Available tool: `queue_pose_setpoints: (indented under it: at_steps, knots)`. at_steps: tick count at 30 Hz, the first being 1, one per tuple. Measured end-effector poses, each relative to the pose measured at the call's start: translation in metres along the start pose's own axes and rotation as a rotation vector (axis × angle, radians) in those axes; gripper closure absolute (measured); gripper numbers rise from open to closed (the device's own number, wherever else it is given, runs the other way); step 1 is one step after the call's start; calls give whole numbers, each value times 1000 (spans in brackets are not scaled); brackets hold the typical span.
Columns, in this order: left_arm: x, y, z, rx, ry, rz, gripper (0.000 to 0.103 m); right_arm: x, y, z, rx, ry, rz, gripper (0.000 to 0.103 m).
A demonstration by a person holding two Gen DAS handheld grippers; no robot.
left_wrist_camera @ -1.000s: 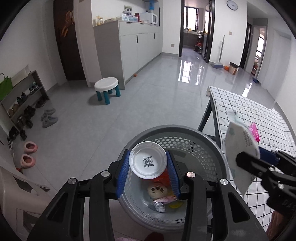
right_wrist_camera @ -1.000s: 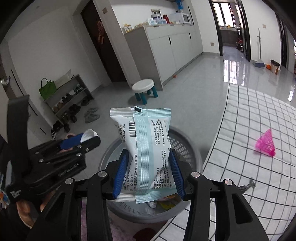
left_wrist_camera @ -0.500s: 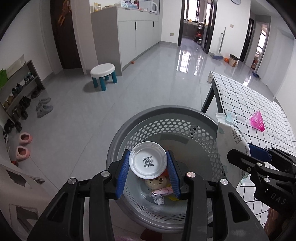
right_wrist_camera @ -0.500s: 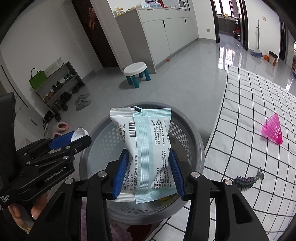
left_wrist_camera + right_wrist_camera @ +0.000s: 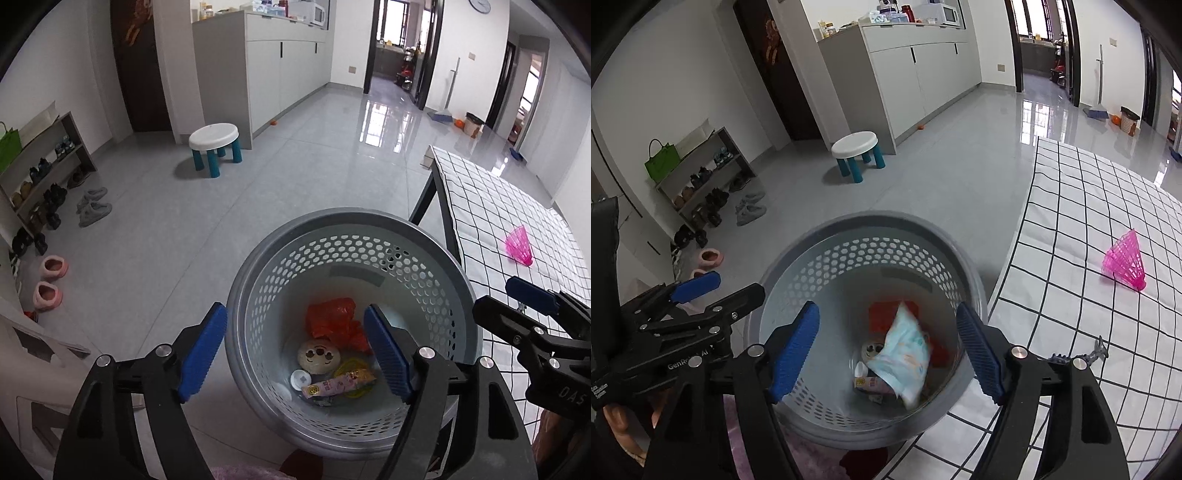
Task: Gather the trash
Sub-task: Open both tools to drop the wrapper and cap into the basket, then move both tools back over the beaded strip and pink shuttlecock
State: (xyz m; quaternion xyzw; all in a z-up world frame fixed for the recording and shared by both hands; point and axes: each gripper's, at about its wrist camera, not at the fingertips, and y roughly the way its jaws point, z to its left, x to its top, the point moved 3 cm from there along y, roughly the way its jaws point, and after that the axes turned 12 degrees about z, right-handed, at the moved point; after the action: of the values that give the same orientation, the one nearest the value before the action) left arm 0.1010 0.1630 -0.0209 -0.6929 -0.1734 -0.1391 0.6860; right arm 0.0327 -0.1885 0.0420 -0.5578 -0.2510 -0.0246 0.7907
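Two hand-held grippers hang over one grey basket (image 5: 258,273): left hand-held gripper (image 5: 295,354) and right hand-held gripper (image 5: 888,356), jaws of both opening with nothing between them. A second ago the left clamped a white lid (image 5: 300,378) and the right a pale blue packet (image 5: 905,354); both now lie in the basket with an orange wrapper (image 5: 330,317). One pink shuttlecock (image 5: 1124,262) sits near the worktop (image 5: 1071,206) right edge.
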Motion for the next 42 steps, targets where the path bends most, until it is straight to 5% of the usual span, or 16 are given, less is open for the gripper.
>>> queue_pose_setpoints:
  at_steps: [20,42]
  knots:
    - [-6,-17,-9,-34,-6,-16,18,-15,-25,-12,-11,44,-24,30]
    - [-18,-53,-98,-111,151,-72,17,-101,-116,-131,-126,301,-158,30]
